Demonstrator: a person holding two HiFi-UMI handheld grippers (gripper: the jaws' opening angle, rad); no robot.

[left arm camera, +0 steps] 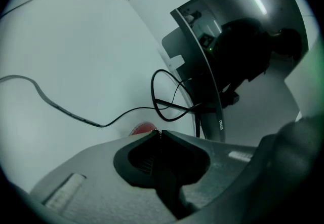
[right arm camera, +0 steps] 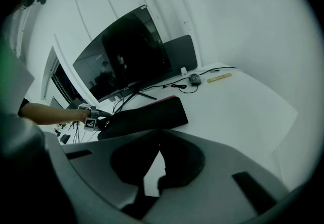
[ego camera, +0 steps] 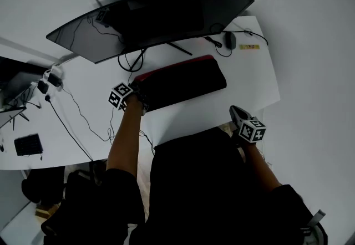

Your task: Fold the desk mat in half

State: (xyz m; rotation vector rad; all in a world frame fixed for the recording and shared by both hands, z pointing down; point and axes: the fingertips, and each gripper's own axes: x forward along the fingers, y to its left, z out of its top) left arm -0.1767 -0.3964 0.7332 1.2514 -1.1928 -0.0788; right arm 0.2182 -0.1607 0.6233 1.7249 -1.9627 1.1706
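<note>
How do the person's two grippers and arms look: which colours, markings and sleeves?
The left gripper and the right gripper each have a grey body, dark jaw pads and a cube with black-and-white square markers. The person wears short black sleeves; the forearms are bare.

Curved monitor (ego camera: 150, 16), mouse (ego camera: 229, 40) (corded), white desk (ego camera: 244, 80)

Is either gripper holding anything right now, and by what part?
The left gripper looks shut on the desk mat at its left end, red edge just past the tips. The right gripper is shut and empty.
</note>
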